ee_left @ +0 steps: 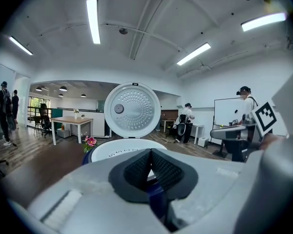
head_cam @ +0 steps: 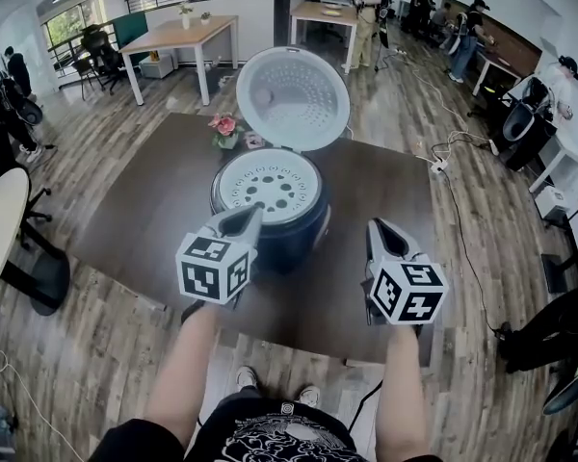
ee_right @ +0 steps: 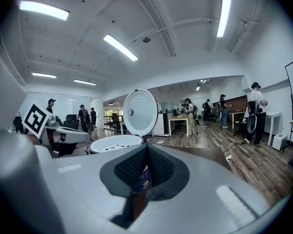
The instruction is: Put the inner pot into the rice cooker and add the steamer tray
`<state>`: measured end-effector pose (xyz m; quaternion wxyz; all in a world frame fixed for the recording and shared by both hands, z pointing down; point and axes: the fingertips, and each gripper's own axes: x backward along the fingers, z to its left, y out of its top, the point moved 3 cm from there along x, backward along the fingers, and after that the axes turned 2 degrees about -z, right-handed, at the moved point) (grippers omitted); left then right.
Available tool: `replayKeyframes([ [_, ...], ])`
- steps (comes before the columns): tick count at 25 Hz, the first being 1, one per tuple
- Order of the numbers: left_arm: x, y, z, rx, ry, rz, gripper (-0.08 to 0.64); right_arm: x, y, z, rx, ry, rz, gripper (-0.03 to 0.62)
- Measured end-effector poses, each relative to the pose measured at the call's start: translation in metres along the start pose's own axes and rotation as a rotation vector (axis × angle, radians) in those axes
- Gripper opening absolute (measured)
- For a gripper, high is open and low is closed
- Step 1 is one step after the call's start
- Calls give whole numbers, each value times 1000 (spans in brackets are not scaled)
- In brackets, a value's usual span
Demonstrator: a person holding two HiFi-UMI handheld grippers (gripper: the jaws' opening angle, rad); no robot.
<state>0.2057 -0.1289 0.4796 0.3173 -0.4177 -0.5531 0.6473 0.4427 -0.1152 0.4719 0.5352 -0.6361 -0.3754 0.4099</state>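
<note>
A dark blue rice cooker [head_cam: 281,235] stands on the brown table [head_cam: 144,219] with its round lid [head_cam: 292,99] swung up and open. The white perforated steamer tray [head_cam: 268,186] rests in the cooker's mouth and hides whatever is below it. My left gripper [head_cam: 253,214] is shut and empty, its tip right by the cooker's front left rim; I cannot tell whether it touches. My right gripper [head_cam: 376,227] is shut and empty, a little right of the cooker. The tray [ee_left: 121,149] and lid [ee_left: 132,110] lie just beyond the left gripper [ee_left: 150,172]. From the right gripper [ee_right: 146,167] the tray [ee_right: 115,143] shows ahead on the left.
A small pot of pink flowers [head_cam: 225,128] stands on the table behind the cooker on the left. A cable and power strip [head_cam: 439,162] lie on the wood floor to the right. A black chair [head_cam: 39,268] is at the left. Desks and people fill the back.
</note>
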Motion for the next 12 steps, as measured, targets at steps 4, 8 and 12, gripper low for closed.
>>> replayKeyframes([
  [4,-13,8,-9,8,-2,6,6,-5,10,-15,0,9,3,0],
  [8,-13,1,-7,14,0,3,6,-8,5,-13,5,17,-1,0],
  [12,4,-10,13,20,-4,1,6,-11,-6,14,11,17,1,2],
])
